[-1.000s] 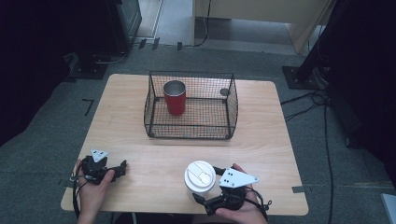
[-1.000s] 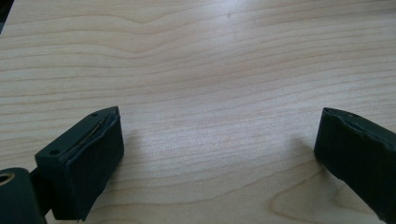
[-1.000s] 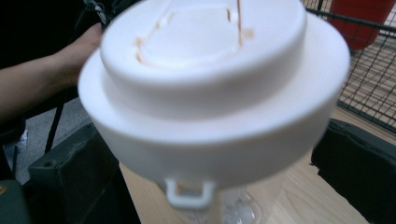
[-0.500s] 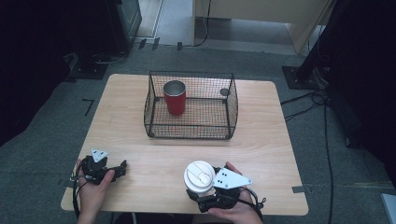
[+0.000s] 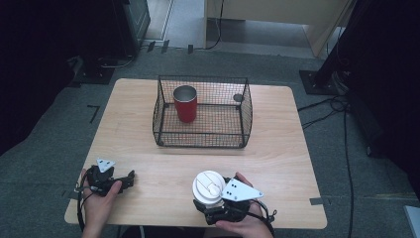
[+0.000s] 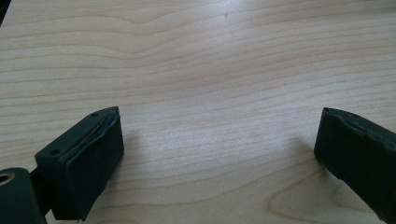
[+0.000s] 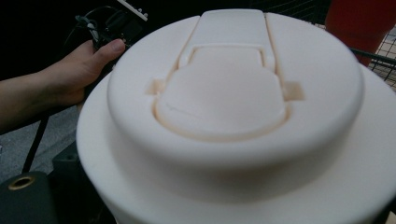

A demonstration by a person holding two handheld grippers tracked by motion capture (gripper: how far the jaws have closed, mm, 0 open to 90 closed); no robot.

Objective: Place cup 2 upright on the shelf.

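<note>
A white cup with a domed plastic lid (image 5: 209, 186) stands near the table's front edge, and my right gripper (image 5: 214, 207) is shut on it from the near side. The same lid (image 7: 224, 93) sits very close in the right gripper view, covering most of the jaws; one dark finger (image 7: 70, 165) shows at lower left. At the front left, my left gripper (image 5: 127, 179) rests low over the wood, open. Its two black pads (image 6: 88, 156) stand wide apart with only bare table between them (image 6: 219, 135). A red cup (image 5: 186, 104) stands upright inside a black wire basket (image 5: 203, 141).
The basket sits at the middle back of the wooden table (image 5: 277, 148) with its top open. A small grey disc (image 5: 238, 97) hangs on its rear wall. Dark equipment stands and cables (image 5: 341, 106) lie on the floor around the table.
My right gripper's grey plate has swung a little to the left around the white cup, which has barely moved. The left gripper has stayed still.
</note>
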